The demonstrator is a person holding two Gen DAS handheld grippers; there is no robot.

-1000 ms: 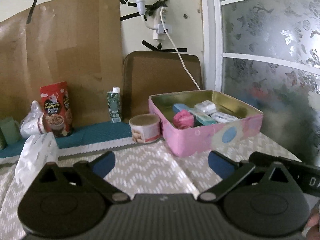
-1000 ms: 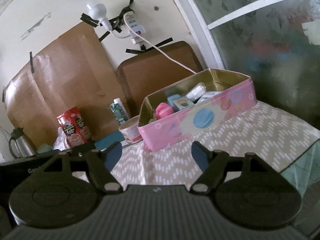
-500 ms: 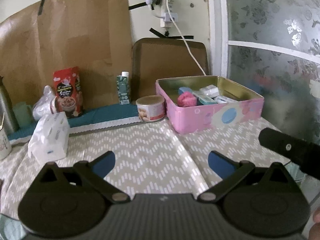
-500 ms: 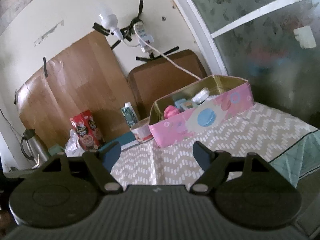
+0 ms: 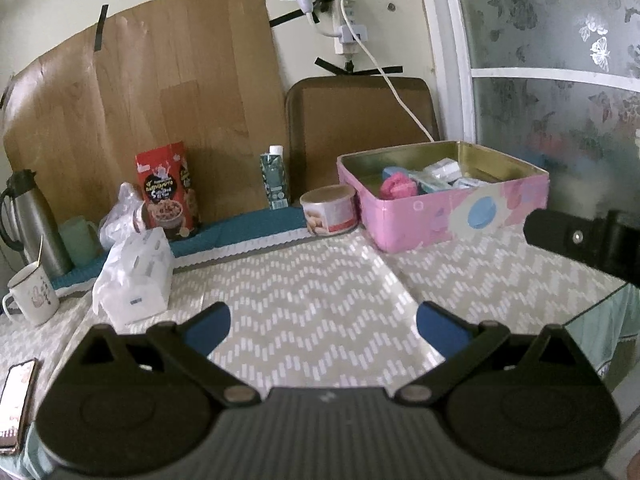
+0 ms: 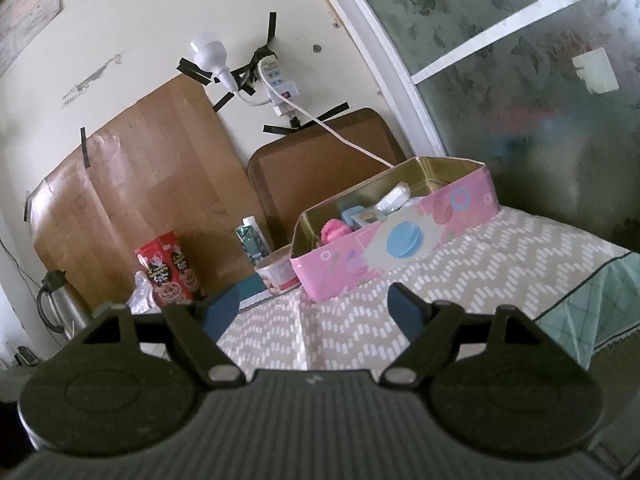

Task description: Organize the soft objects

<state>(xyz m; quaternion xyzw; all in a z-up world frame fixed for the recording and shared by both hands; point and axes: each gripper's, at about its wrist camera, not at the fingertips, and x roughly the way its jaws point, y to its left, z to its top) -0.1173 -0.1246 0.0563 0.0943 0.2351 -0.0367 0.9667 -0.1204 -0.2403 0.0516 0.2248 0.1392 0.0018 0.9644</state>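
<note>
Both the left gripper (image 5: 322, 322) and right gripper (image 6: 314, 306) hang spread and empty above the bench (image 5: 312, 280), likely because the soft pieces already sit in the tin (image 5: 440, 216).

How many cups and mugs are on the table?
2. A white mug stands at the table's far left edge, and a green cup sits behind it beside the steel flask. More may hide behind the plastic bag.
</note>
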